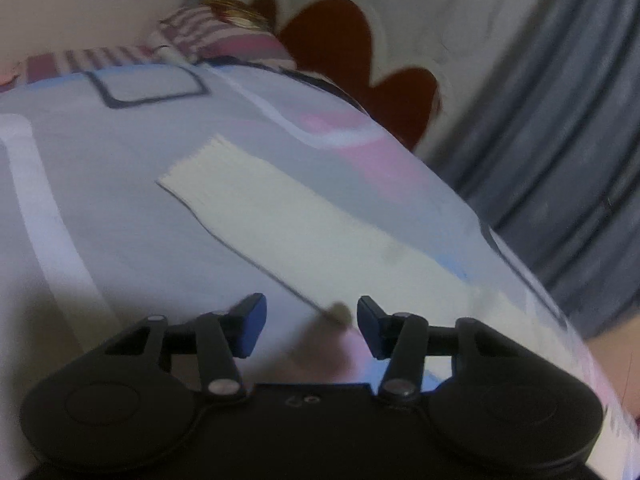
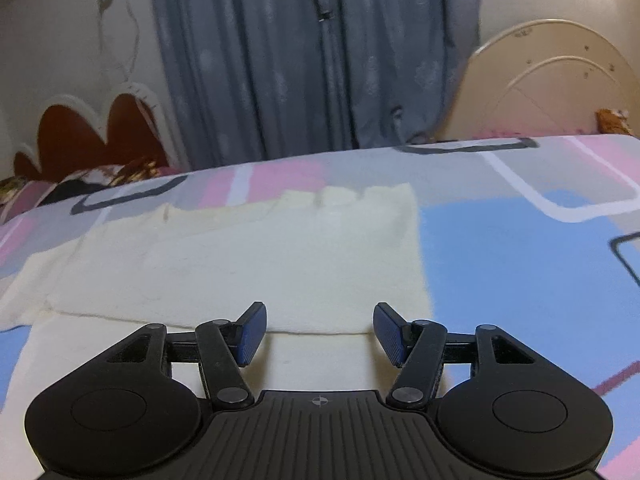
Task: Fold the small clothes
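Cloth [image 2: 248, 264], pale cream and small, lay flat on the bed [image 2: 500, 240] with one part folded over. We held our right gripper [image 2: 320, 332] right at its folded edge, jaws apart and empty. Our left gripper [image 1: 310, 330] was also apart and empty, near the cloth's corner. Its long side ran away from that gripper. We saw no writing.

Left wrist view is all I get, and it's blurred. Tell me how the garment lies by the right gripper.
Observer: The garment lies flat on the bedspread, one layer folded over another. The fold's edge runs across at the right gripper tips.
Operator: Give me that gripper's state.
Observer: Open, nothing between its pads.
Operator: Now name what stands beyond the bed on the right.
Observer: A cream board with curved mouldings.
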{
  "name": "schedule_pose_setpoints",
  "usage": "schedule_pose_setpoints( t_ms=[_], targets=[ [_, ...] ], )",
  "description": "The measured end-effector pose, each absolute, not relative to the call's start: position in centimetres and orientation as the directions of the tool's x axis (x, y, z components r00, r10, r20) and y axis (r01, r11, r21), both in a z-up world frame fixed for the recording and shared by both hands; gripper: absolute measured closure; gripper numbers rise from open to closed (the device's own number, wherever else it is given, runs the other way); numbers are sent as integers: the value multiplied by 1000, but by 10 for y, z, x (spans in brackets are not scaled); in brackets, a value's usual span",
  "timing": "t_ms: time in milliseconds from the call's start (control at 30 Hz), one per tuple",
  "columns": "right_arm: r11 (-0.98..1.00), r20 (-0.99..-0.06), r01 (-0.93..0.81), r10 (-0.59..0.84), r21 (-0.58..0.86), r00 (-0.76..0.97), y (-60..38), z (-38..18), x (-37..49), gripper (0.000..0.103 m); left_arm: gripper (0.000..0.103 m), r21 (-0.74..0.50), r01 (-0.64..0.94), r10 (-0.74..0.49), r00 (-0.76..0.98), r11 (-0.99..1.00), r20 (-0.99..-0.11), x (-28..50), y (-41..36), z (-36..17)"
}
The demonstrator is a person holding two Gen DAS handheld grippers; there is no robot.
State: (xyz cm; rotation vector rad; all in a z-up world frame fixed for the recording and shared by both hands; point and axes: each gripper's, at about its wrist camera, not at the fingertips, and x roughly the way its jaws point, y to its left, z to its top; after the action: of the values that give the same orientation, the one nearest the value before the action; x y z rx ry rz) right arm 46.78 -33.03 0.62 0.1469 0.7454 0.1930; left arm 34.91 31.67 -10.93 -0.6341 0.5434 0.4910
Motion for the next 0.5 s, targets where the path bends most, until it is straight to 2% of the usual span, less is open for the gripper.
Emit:
schedule_pose_setpoints(
  t_ms=[100,200,300,333,367,400,467,500],
  targets=[
    [971,-661,-137,234,196,713,-320,5,470,43,54,-510,-592,255,771,624,-584,349,345,-112],
    [972,-661,-141,233,189,713,-315,5,473,43,60,-582,-607,263,780,542,-568,348,373,-115],
    [973,-662,-132,224,188,715,-315,6,476,43,62,-626,-601,258,791,497,-554,353,388,-117],
    [974,-662,-128,222,187,716,-316,6,477,43,74,-626,-601,256,791,497,-556,355,391,-116],
    [975,-662,-124,218,186,717,-316,6,478,43,98,-616,-614,269,781,493,-564,351,390,-117],
    [976,-662,-120,213,184,718,-316,7,478,43,101,-632,-614,297,787,473,-541,344,392,-114],
    [977,-660,-114,205,179,723,-318,8,480,43,101,-701,-553,351,832,450,-430,325,393,-110],
    [977,-659,-112,204,180,724,-319,8,480,43,101,-691,-568,356,821,447,-446,325,394,-111]
  ],
)
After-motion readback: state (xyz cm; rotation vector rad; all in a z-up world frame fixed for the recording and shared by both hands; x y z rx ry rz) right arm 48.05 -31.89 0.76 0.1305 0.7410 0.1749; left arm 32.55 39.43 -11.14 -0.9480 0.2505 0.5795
